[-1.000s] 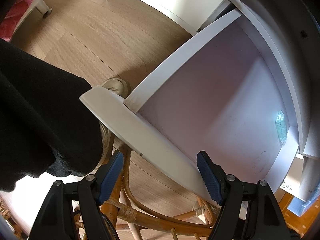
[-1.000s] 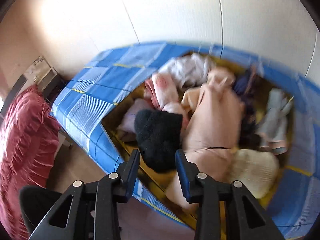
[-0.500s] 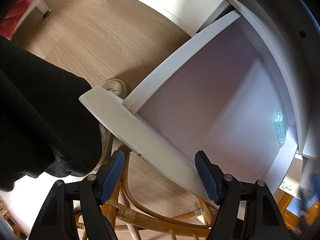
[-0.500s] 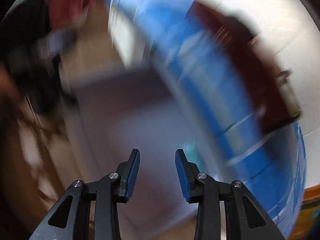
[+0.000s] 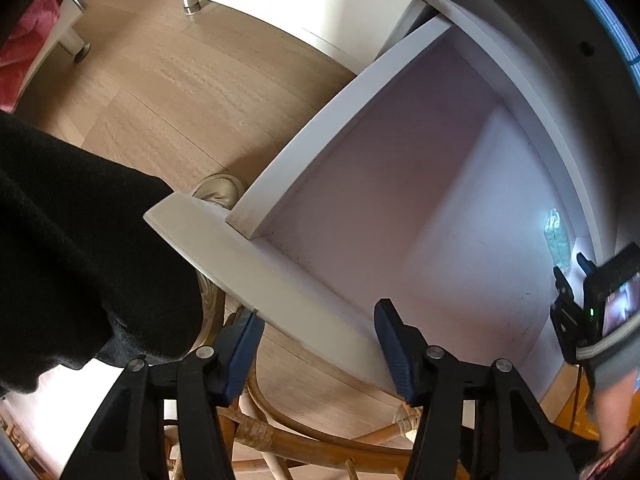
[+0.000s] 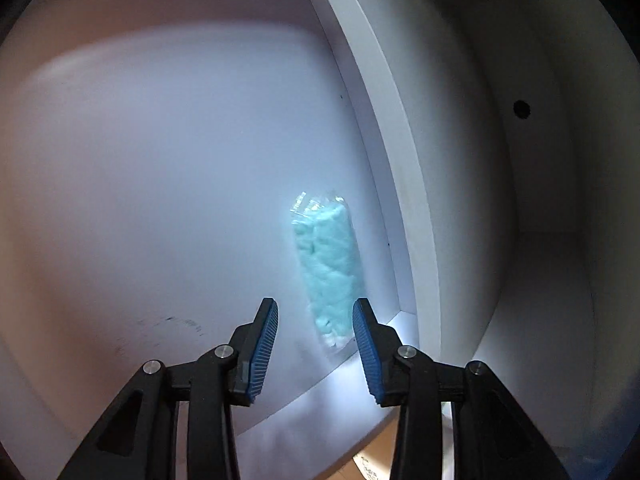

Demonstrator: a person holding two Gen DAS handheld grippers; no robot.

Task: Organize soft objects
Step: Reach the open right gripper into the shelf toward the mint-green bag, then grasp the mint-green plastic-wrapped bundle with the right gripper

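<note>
Left wrist view: left gripper [image 5: 318, 354] points down over the front panel of an open white drawer [image 5: 280, 280], jaws closing with the panel's edge between the blue pads, not pressed on it

Right wrist view: right gripper [image 6: 316, 346] reaches into the drawer [image 6: 160, 160], jaws slightly apart and opening, nothing pinched; a clear bag of pale teal fluff [image 6: 328, 264] lies flat on the drawer floor against the drawer's right wall, its near end seen between the fingertips, contact cannot be told. Left view shows the same bag [image 5: 557, 238] at the drawer's far right corner, the right gripper's body just beside it, black cloth [image 5: 80, 248] hanging left of the drawer front, a shoe [image 5: 218, 194] on the wood floor [image 5: 168, 80] under the drawer's corner
</note>
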